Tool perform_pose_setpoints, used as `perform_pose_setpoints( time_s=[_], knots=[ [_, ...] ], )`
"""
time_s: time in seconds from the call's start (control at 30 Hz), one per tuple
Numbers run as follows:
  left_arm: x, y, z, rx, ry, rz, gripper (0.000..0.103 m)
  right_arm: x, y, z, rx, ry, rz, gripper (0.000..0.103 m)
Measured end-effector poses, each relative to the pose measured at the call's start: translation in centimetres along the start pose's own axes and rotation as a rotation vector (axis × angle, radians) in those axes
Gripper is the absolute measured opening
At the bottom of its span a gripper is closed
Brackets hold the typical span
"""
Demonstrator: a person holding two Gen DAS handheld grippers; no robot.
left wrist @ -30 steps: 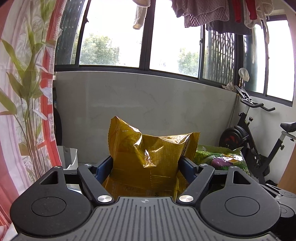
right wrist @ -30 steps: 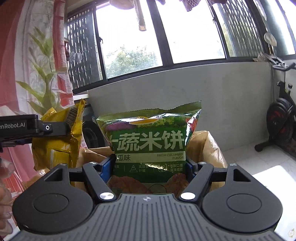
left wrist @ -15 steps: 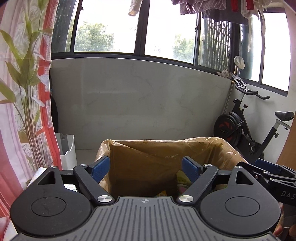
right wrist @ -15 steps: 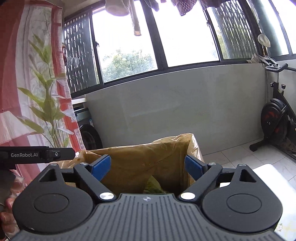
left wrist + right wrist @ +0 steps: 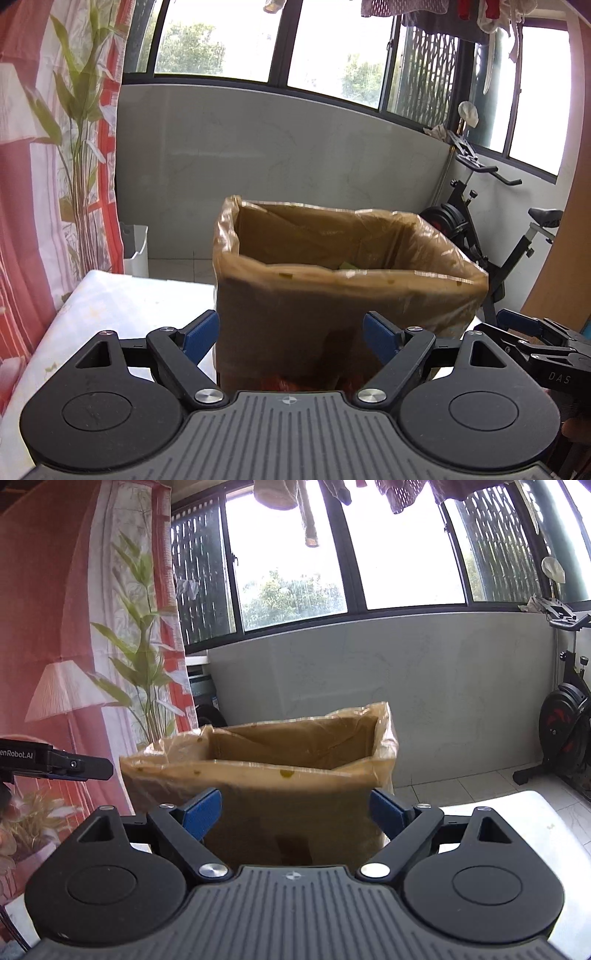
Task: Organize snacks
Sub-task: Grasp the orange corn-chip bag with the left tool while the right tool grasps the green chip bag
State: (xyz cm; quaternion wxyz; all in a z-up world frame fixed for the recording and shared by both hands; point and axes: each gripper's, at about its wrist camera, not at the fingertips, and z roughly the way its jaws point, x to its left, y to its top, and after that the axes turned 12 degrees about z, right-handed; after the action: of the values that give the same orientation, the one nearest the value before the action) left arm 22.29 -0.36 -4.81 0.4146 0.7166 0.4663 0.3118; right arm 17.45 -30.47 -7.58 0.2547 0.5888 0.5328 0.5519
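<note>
Both the left gripper point(image 5: 290, 338) and the right gripper point(image 5: 295, 814) are standing with jaws spread wide and gripping nothing, each facing the lined box point(image 5: 332, 295) on the table point(image 5: 129, 299). The snacks are lying deep inside it; only a green scrap point(image 5: 347, 264) is showing at 12 o'clock in the left view, possibly a packet edge. To fetch the next snack well, the jaws should be drawing back level, clear of the loose liner point(image 5: 388, 734). The right view is hiding the contents entirely, but it is showing the left gripper's side at 9 o'clock.
</note>
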Motion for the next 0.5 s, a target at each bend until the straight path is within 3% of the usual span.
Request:
perform_pose_setpoints(
  time_s=[0.17, 0.5],
  knots=[
    [-0.6, -2.7, 0.9, 0.081, -0.004, -0.030, 0.086, -0.8, -3.1, -0.3, 0.106, -0.050, -0.023, 0.089],
    [-1.9, -4.7, 1.8, 0.133, -0.038, -0.058, 0.086, -1.1, -7.1, 0.8, 0.296, -0.098, -0.076, 0.089]
  ],
)
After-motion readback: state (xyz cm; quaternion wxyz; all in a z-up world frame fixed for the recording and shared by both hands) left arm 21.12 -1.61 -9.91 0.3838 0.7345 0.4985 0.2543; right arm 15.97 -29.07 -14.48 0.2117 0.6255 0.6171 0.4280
